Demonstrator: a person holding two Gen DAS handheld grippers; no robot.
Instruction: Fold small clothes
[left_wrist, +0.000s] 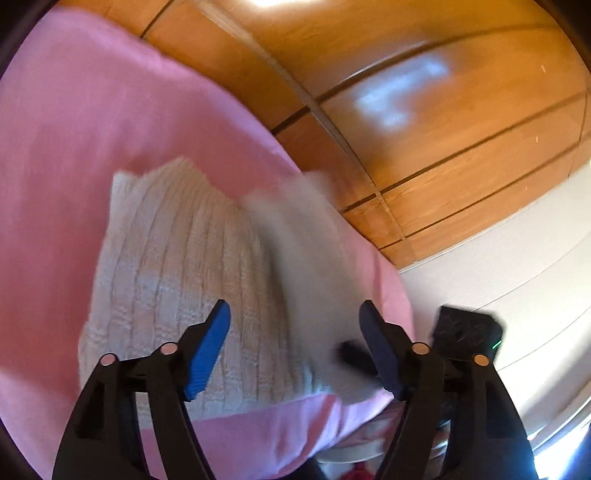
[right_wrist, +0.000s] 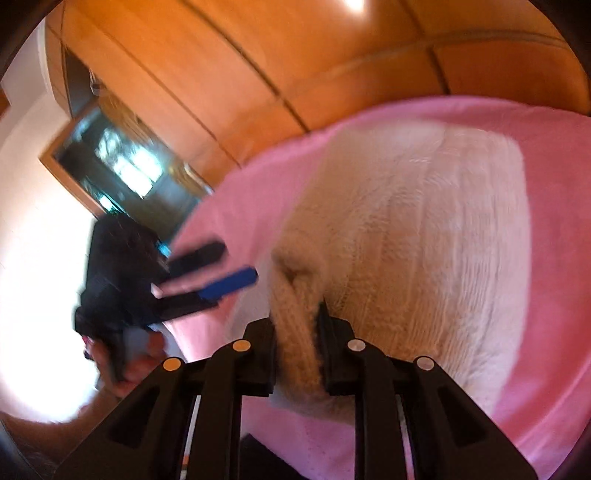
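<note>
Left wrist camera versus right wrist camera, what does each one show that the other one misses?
Only the left wrist view shows the left gripper from behind, its fingers open and empty above the cream ribbed knitted garment. Only the right wrist view shows the right gripper shut on a bunched fold of that garment, and a hand holding the other gripper. Both show the garment on the pink fabric cover and the orange wooden panels.

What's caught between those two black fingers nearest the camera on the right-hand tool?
A folded edge of the cream knitted garment, pinched by the right gripper above the pink cloth; the right wrist view shows it.
</note>
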